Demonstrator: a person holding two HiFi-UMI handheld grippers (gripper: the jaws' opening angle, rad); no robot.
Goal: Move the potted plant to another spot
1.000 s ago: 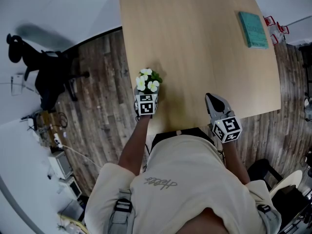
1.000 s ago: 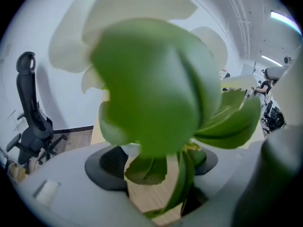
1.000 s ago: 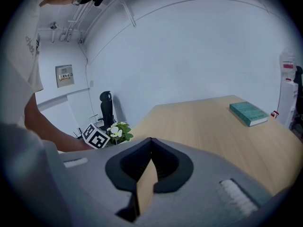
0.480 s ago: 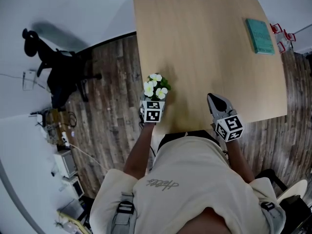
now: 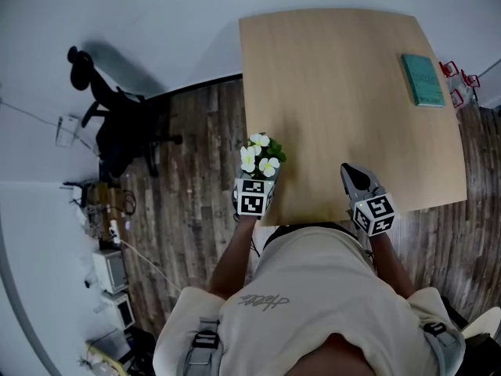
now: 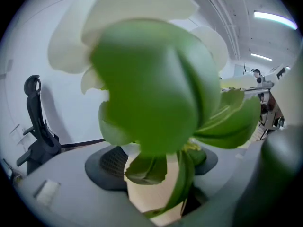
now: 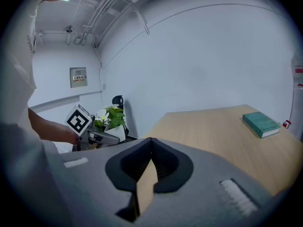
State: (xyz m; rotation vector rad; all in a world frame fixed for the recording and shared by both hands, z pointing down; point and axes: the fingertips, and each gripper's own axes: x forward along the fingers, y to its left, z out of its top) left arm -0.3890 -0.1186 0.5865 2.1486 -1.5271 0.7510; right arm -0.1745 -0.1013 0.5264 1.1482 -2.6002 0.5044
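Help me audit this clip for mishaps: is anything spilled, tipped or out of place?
Nothing stands out. The potted plant sits roughly upright in the left claw by the table's near left corner, with no soil spilled there. The book lies flat near the far right edge.

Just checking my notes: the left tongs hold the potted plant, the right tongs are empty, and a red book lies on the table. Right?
Not quite: the head view shows the book is teal, not red. The rest stands: left tongs hold the potted plant, right tongs are empty, book lies on the table.
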